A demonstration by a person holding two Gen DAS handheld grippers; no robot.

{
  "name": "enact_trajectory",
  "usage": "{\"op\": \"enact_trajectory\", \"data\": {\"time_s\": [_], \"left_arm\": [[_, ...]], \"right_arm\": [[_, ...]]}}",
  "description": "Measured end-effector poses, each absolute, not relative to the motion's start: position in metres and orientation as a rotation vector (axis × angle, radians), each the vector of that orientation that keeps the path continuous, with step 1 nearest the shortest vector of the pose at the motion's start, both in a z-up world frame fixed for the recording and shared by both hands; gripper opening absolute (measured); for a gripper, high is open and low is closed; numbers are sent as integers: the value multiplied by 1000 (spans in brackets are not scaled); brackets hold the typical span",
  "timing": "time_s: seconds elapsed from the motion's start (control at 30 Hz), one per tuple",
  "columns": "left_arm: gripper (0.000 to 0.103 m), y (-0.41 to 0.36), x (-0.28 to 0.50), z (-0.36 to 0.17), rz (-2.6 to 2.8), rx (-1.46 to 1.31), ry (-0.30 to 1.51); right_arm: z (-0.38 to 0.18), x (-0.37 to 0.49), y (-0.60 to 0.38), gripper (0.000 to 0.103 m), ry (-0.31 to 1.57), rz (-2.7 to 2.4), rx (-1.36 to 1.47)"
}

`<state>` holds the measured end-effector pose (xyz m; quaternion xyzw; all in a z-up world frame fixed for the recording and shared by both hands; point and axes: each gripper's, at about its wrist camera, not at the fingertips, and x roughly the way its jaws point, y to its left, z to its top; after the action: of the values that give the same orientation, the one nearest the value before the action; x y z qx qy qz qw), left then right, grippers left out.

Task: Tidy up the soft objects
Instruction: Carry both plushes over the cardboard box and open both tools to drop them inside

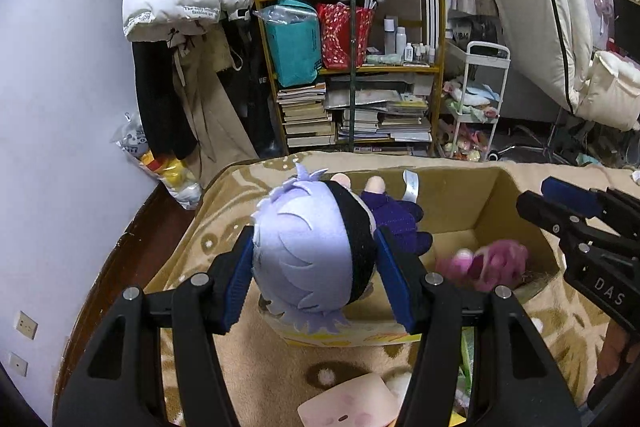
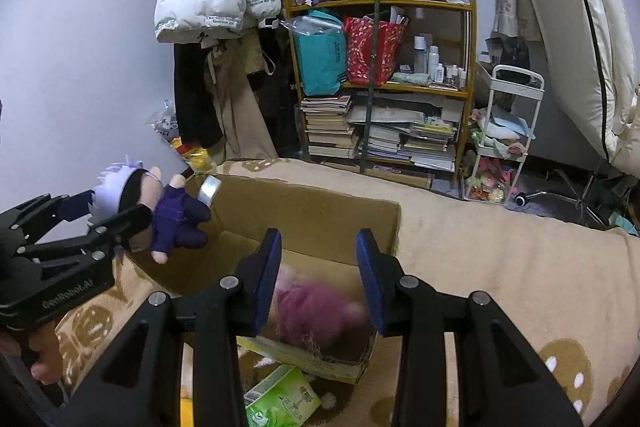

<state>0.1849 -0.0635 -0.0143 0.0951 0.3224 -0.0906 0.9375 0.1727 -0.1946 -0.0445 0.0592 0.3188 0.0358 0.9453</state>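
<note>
A person's two handheld grippers work over an open cardboard box [image 2: 320,211] that sits on a tan patterned blanket [image 2: 500,259] spread on a bed.

The left gripper [image 1: 316,267] has its jaws clamped on the head of a plush doll [image 1: 304,247], one blue pad pressed against each side of its pale lilac hair. The doll wears a black band across the eyes and a dark purple outfit; its body and legs stick out beyond the jaws, hanging over the box's near left corner. From the right wrist view, the doll is up in the air beside the box's left wall, not touching it.

The right gripper [image 2: 320,279] hovers above the box with its jaws parted and nothing between them. Directly below and beyond the jaws, inside the box, lies a pink fluffy plush toy [image 2: 320,303], blurred in both views.

Just below the right jaws, outside the box's near wall, a green packet [image 2: 280,399] lies on the blanket. Beneath the left jaws is a pale pink cushion-like thing [image 1: 352,403].
</note>
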Motion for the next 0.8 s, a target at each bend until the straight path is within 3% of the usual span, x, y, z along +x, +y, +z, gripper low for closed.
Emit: {"op": "enact_trajectory", "data": {"time_s": [0.2, 0.3, 0.5, 0.57, 0.7, 0.8], "left_arm": [[60, -66, 187, -20, -188, 191, 676], [69, -67, 186, -19, -184, 197, 668], [77, -65, 180, -18, -176, 198, 682], [80, -63, 174, -16, -171, 202, 680], [84, -60, 163, -14, -159, 218, 683], [89, -56, 153, -14, -151, 225, 691]], "right_arm": [[-53, 174, -195, 41, 676, 77, 129], [-53, 173, -197, 41, 680, 74, 146], [-51, 169, -202, 42, 689, 76, 169], [-50, 166, -202, 58, 689, 80, 180], [-44, 157, -198, 65, 673, 78, 175], [-40, 150, -196, 80, 670, 85, 182]]}}
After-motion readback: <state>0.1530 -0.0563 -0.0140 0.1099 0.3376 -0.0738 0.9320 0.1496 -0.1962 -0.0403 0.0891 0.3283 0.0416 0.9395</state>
